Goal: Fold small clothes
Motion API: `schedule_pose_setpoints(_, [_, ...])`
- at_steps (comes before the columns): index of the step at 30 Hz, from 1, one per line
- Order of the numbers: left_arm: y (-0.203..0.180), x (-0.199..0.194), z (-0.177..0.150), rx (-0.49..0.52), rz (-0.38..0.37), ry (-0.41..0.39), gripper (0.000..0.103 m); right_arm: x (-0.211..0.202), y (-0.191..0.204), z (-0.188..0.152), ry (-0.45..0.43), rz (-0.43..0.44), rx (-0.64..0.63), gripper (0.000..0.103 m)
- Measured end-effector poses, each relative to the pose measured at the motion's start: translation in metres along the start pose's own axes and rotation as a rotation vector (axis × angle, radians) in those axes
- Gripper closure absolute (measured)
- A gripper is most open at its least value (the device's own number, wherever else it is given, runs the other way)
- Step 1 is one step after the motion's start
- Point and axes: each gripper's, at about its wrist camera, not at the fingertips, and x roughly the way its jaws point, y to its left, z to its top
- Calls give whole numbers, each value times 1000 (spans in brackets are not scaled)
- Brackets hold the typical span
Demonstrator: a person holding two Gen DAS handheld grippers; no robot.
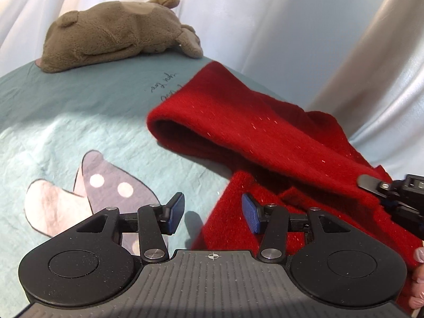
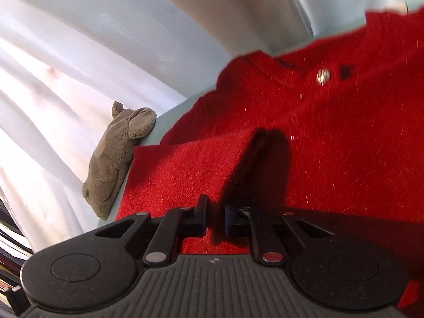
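Sweater (image 1: 265, 143) of red knit lies on our teal sheet (image 1: 79, 106), its sleeve running diagonally away toward the brown plush garment (image 1: 116, 31). Our left gripper (image 1: 213, 213) hovers spread beside it; our right gripper (image 2: 215, 218) pinches its fabric. Only the right view shows its button (image 2: 323, 76).

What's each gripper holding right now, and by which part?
Right gripper: jaws shut on a fold of the red sweater. Left gripper: jaws open, nothing held.
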Motion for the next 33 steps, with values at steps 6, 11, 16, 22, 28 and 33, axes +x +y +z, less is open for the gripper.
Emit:
schedule_pose_setpoints(6, [-5, 28, 30, 12, 21, 7, 67, -63, -3, 18, -128, -32, -93, 93])
schedule_pose_setpoints(11, [-18, 45, 35, 24, 0, 28, 93, -98, -36, 26, -178, -113, -76, 93])
schedule_pose_setpoints(16, [-35, 42, 30, 76, -49, 20, 99, -119, -71, 24, -209, -213, -30, 93])
schedule_pose_setpoints(22, [-49, 41, 25, 147, -55, 24, 99, -112, -121, 20, -149, -242, 157, 77])
schedule_pose_setpoints(28, [-51, 46, 25, 154, -47, 35, 98, -100, -134, 10, -169, -167, 225, 65])
schedule_pose_setpoints(33, [-48, 46, 26, 155, -40, 39, 88, -108, -98, 17, -226, -252, 15, 94])
